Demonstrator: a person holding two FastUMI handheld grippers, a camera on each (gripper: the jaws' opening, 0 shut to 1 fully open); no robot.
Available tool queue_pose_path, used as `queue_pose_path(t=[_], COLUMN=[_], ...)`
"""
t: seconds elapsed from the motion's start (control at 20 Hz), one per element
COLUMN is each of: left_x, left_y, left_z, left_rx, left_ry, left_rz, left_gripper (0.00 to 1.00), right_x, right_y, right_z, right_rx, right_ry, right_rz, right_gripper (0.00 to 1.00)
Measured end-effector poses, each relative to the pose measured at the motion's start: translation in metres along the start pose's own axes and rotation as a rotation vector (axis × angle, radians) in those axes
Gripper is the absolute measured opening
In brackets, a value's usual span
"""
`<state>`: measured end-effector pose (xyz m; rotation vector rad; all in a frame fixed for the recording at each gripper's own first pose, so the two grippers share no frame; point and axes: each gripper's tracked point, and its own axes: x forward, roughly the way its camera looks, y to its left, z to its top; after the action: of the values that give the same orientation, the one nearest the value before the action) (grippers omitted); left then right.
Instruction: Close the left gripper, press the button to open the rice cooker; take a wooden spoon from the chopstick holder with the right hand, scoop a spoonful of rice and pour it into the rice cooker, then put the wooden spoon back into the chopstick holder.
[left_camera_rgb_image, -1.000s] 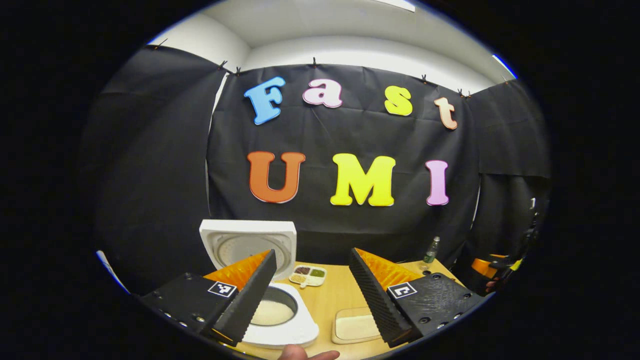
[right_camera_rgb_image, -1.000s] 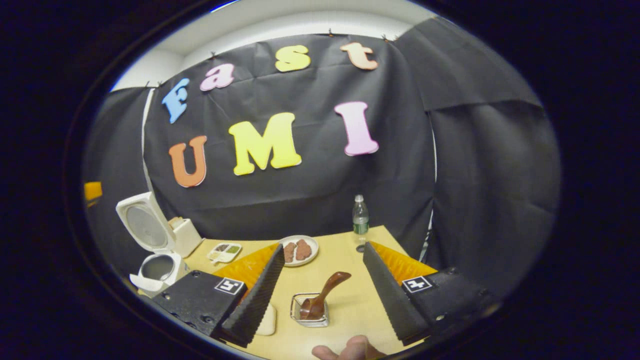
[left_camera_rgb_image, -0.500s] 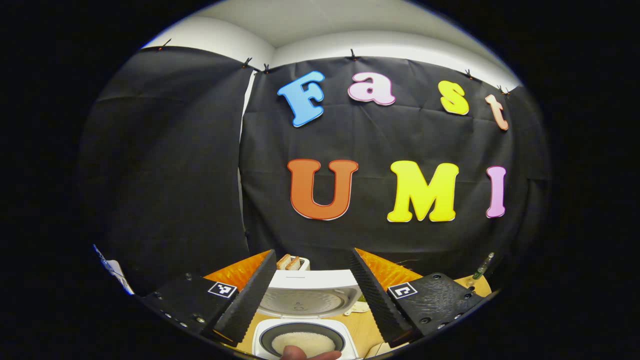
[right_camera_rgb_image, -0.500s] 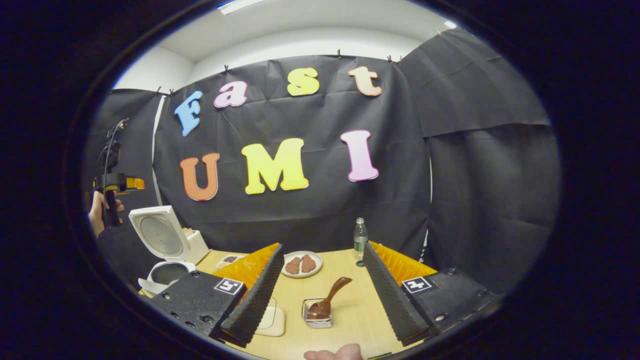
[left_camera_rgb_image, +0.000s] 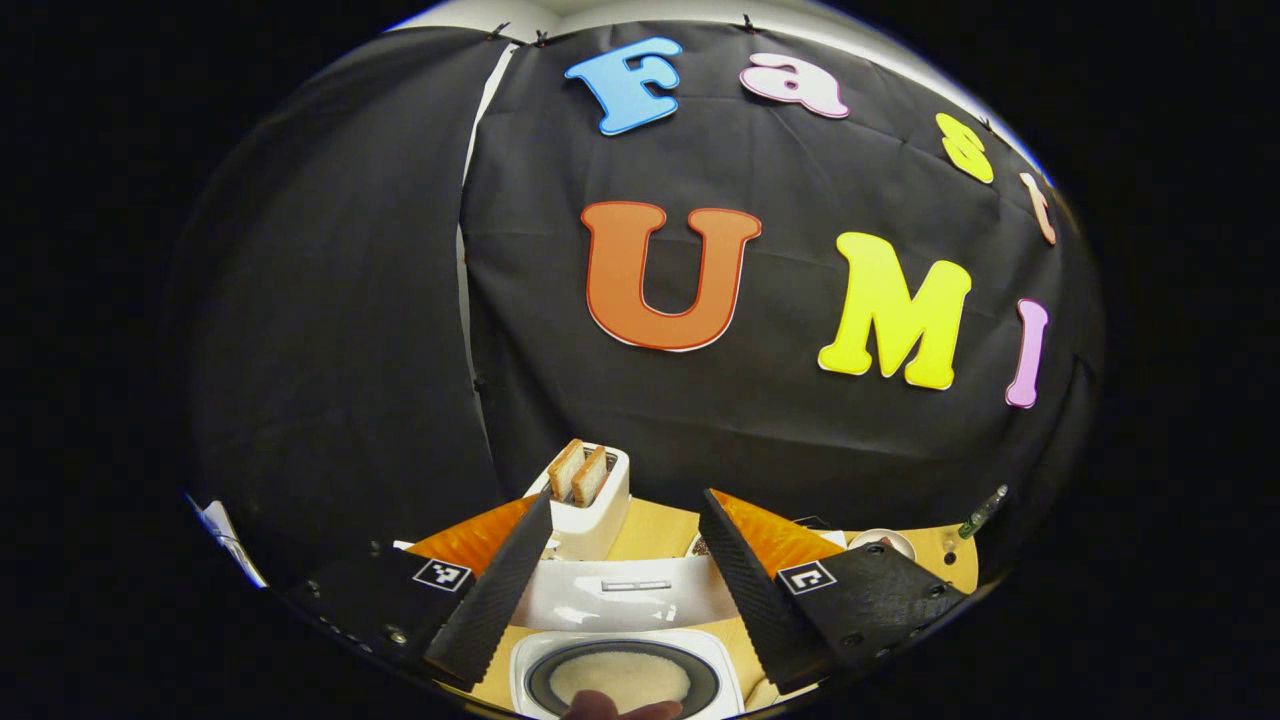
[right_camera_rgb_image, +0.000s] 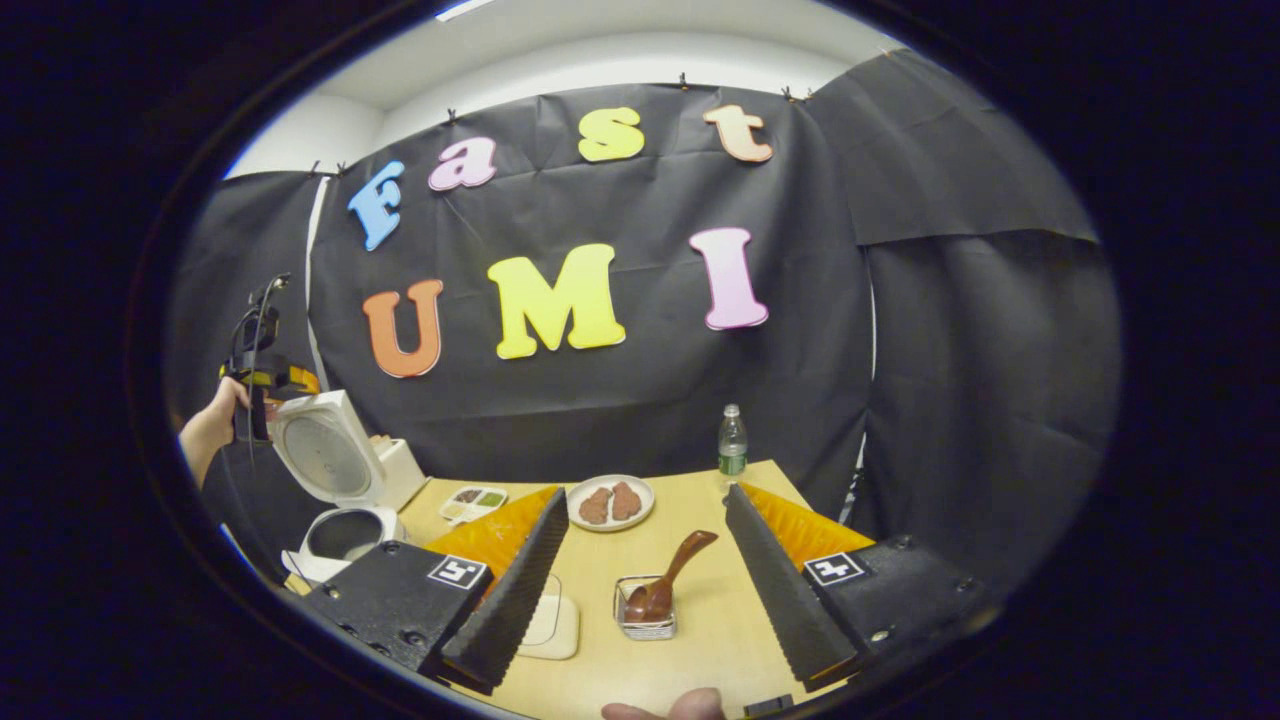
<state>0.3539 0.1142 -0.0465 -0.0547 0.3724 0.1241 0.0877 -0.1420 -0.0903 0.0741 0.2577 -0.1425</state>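
The white rice cooker (left_camera_rgb_image: 615, 675) stands open right under my left gripper (left_camera_rgb_image: 625, 500), with white rice in its dark pot and its raised lid (left_camera_rgb_image: 625, 592) seen edge-on. That gripper is open and holds nothing. In the right gripper view the cooker (right_camera_rgb_image: 340, 530) is at the far left with its lid (right_camera_rgb_image: 325, 455) up, and a hand holds the left gripper (right_camera_rgb_image: 262, 375) above it. The brown wooden spoon (right_camera_rgb_image: 670, 580) leans in the small wire chopstick holder (right_camera_rgb_image: 645, 625), ahead of my open, empty right gripper (right_camera_rgb_image: 646, 492). A shallow tray of rice (right_camera_rgb_image: 555, 620) lies left of the holder.
A white toaster (left_camera_rgb_image: 585, 500) with two bread slices stands behind the cooker. On the wooden table (right_camera_rgb_image: 700, 650) are a plate of brown food (right_camera_rgb_image: 610, 500), a divided condiment dish (right_camera_rgb_image: 472, 500) and a water bottle (right_camera_rgb_image: 732, 440) near the far edge.
My left gripper has risen over the open cooker and tipped down, so the lid now shows edge-on and the toaster has come into sight. The right gripper has barely shifted; the spoon stays in the holder.
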Motion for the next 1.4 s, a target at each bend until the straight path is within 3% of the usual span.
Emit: queue_pose_path(t=[0.25,0.45,0.8,1.15,1.4], left_x=[-0.014,-0.054,-0.133,-0.149,-0.148], left_y=[-0.003,-0.009,-0.029,-0.031,-0.030], left_z=[-0.015,-0.043,-0.151,-0.234,-0.254], left_rx=[0.015,0.020,-0.052,-0.111,-0.168], left_ry=[0.068,0.143,0.344,0.519,0.621], left_rz=[-0.022,-0.070,-0.123,-0.101,-0.063], left_gripper=[0.97,0.97,0.97,0.97,0.96], right_x=[0.004,0.005,-0.004,-0.012,-0.008], right_y=[0.025,0.041,0.059,0.069,0.061], right_z=[0.000,-0.010,-0.033,-0.059,-0.062], right_rx=[-0.019,0.014,0.048,0.065,0.083], right_ry=[0.021,0.053,0.088,0.144,0.151], right_rz=[0.050,0.095,0.127,0.150,0.141], right_gripper=[1.00,0.96,1.00,1.00,1.00])
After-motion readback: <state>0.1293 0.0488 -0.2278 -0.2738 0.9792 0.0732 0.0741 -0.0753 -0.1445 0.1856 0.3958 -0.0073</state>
